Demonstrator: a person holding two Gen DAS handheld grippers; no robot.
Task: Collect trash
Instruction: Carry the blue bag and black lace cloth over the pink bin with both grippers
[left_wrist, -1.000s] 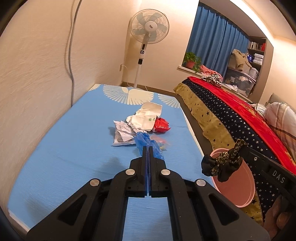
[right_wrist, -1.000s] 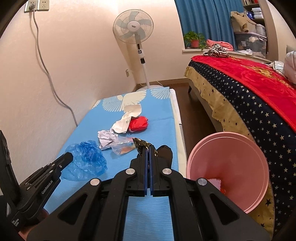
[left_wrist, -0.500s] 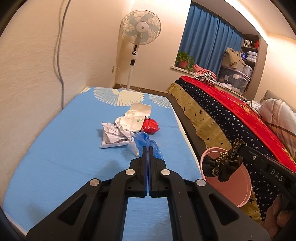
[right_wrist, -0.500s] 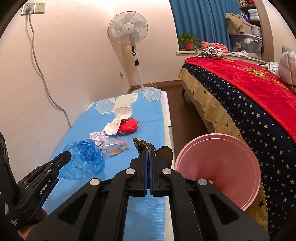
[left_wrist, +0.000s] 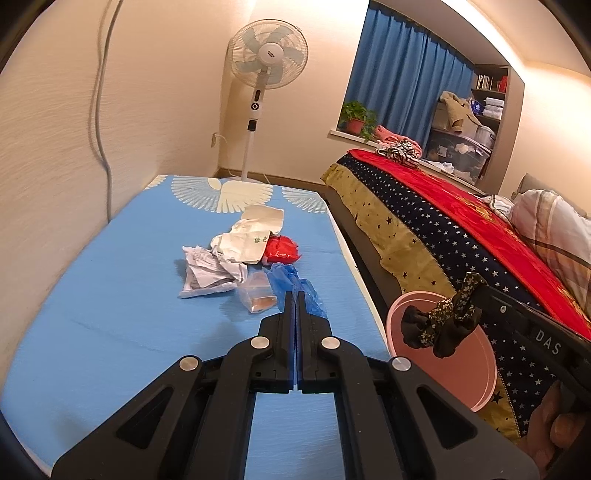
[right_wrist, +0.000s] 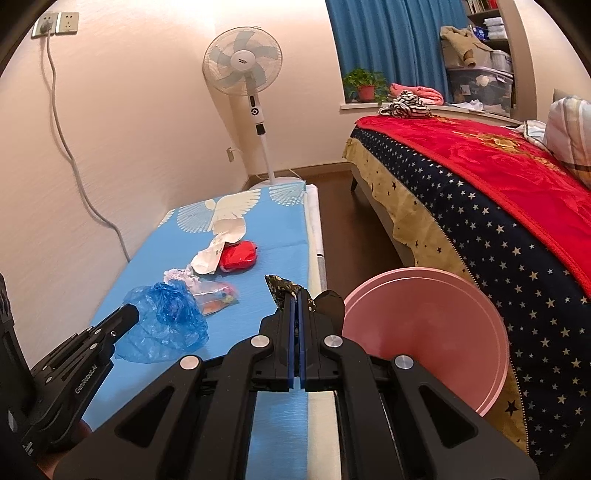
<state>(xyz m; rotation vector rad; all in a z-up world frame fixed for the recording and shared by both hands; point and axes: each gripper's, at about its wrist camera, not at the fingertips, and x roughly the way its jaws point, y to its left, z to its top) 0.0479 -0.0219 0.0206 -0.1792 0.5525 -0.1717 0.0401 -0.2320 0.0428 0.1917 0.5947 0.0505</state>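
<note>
Trash: crumpled blue plastic bag (right_wrist: 166, 325) pinched in closed left tongs (left_wrist: 296, 295), dark patterned wrapper (left_wrist: 441, 325) in closed right tongs (right_wrist: 297, 293).

I see a mat (left_wrist: 110, 295) by the wall. Trash sits on it: crumpled paper (left_wrist: 207, 269), a wrapper (left_wrist: 282, 249) behind it, a plastic bag (right_wrist: 166, 321) nearer me. The bin (right_wrist: 424, 332) stands right of the mat, before the bed (right_wrist: 498, 177).

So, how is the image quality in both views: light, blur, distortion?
Left wrist view: warm yellowish light, wall slightly smeared, fisheye bends the curtain, corners dark. Right wrist view: the same warm light, sharp throughout, pink bin rim crisp, bed edge curved.
</note>
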